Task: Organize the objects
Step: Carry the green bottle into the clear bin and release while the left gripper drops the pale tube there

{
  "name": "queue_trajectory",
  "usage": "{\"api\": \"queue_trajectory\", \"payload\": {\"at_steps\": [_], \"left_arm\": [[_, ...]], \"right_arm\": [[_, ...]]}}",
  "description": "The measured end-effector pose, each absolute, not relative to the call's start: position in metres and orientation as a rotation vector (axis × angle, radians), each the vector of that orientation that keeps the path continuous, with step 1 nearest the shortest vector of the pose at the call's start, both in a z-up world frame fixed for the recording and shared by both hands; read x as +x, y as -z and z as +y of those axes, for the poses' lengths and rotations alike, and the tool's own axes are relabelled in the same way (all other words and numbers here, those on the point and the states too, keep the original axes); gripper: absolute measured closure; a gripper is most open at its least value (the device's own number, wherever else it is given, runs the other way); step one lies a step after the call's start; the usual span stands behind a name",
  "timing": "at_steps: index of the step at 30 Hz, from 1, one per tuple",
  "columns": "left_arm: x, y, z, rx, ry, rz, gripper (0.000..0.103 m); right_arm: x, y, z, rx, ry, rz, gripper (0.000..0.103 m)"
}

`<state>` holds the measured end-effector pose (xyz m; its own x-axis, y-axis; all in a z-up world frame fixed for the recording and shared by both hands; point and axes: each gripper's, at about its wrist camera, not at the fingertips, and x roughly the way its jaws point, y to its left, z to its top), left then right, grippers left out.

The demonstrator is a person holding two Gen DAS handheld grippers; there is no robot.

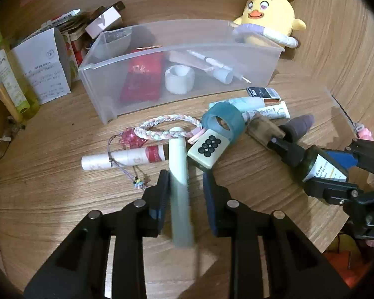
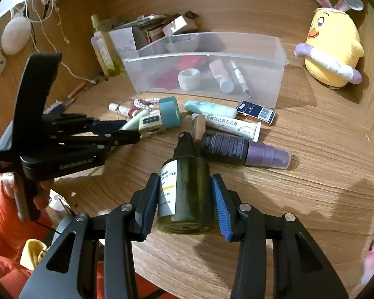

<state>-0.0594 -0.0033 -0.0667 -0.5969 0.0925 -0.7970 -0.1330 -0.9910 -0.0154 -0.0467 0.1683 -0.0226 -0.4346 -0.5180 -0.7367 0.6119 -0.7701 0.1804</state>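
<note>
A pale green tube (image 1: 178, 172) lies lengthwise between the fingers of my left gripper (image 1: 185, 174), its near end blurred. The left pad touches it, and a gap shows at the right pad. The jaws stand slightly apart, so it is not gripped. My right gripper (image 2: 184, 177) is shut on a dark green spray bottle (image 2: 187, 194) and holds it just above the wooden table, nozzle pointing away. Behind the clutter stands a clear plastic bin (image 2: 207, 54) that holds a red packet, a white tape roll, a pen and a small tube.
In front of the bin lie a teal tape roll (image 1: 224, 122), a mahjong tile (image 1: 208, 149), a red-and-white tube (image 1: 124, 159), a braided cord (image 1: 167, 124), a purple-capped dark bottle (image 2: 244, 150) and a white tube (image 2: 232, 124). A yellow plush chick (image 2: 334, 47) sits at the back right.
</note>
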Motion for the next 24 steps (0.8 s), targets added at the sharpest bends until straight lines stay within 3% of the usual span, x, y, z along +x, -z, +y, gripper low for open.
{"api": "queue_trajectory", "payload": {"at_steps": [1,3,24], "left_arm": [[-0.058,0.067,-0.004,-1.342,-2.708,0.071,0.086],[-0.054,0.066,-0.007,-1.343,-2.704,0.053,0.088],[-0.018,0.013,-0.019,-1.134,-2.817,-0.046,0.088]], "right_arm": [[-0.046,0.021,0.169,1.07,2.209,0.146,0.065],[-0.044,0.017,0.172,1.048,2.219,0.144,0.065],[-0.059,-0.021,0.178,0.889,2.315,0.02,0.065]]}}
